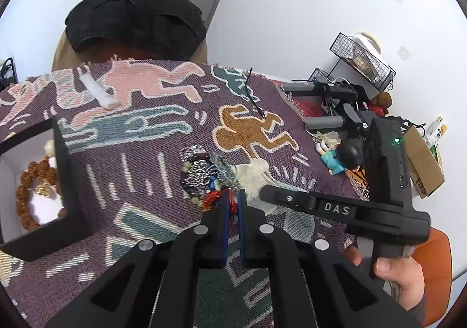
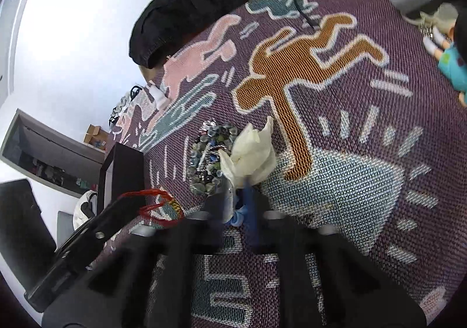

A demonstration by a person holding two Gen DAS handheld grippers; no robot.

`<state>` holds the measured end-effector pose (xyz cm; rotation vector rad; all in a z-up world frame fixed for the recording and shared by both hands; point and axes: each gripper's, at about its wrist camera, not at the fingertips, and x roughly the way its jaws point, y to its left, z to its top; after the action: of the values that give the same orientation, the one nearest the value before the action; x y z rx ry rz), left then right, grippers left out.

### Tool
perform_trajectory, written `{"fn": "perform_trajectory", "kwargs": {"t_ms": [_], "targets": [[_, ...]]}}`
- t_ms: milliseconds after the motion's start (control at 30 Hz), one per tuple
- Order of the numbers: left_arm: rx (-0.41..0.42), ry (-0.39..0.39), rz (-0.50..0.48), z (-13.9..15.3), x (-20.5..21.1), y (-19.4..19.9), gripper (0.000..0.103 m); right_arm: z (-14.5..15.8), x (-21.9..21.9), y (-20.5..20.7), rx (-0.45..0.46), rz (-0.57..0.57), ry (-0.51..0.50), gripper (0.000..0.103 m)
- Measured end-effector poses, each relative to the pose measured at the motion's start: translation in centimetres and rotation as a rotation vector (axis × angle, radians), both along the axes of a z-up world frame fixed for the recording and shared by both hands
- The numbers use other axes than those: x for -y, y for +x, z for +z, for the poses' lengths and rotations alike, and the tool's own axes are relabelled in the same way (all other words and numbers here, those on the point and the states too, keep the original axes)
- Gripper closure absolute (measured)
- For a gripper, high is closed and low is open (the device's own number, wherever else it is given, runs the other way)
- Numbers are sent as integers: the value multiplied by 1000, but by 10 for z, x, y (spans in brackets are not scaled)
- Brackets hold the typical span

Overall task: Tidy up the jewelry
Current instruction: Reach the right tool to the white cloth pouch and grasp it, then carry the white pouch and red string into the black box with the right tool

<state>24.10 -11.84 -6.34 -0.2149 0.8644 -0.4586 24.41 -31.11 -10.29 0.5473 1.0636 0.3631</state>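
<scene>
A heap of beaded jewelry lies mid-table on the patterned cloth; it also shows in the right wrist view. My left gripper is shut on a red cord bracelet at the heap's near edge; the red cord shows beside the left gripper's fingers in the right wrist view. My right gripper is shut on a cream sheer pouch, also visible in the left wrist view, right of the heap. A black jewelry box at left holds a brown bead bracelet.
A doll in teal lies at the right. Black wire rack and dark equipment stand at the back right. A black cap sits at the far edge. A white tube and a thin black cable lie on the cloth.
</scene>
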Motion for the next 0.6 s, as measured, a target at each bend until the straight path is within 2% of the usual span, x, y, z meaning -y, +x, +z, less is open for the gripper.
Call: {"fn": "perform_trajectory", "kwargs": {"t_ms": [200,600], "targets": [[42,14,24,17,-18,-9,100,26,8,-10,85,-14,6,101],[142,21,110,70,-75,-34,100,94,-1,-30,233,-8,-16,101]]}}
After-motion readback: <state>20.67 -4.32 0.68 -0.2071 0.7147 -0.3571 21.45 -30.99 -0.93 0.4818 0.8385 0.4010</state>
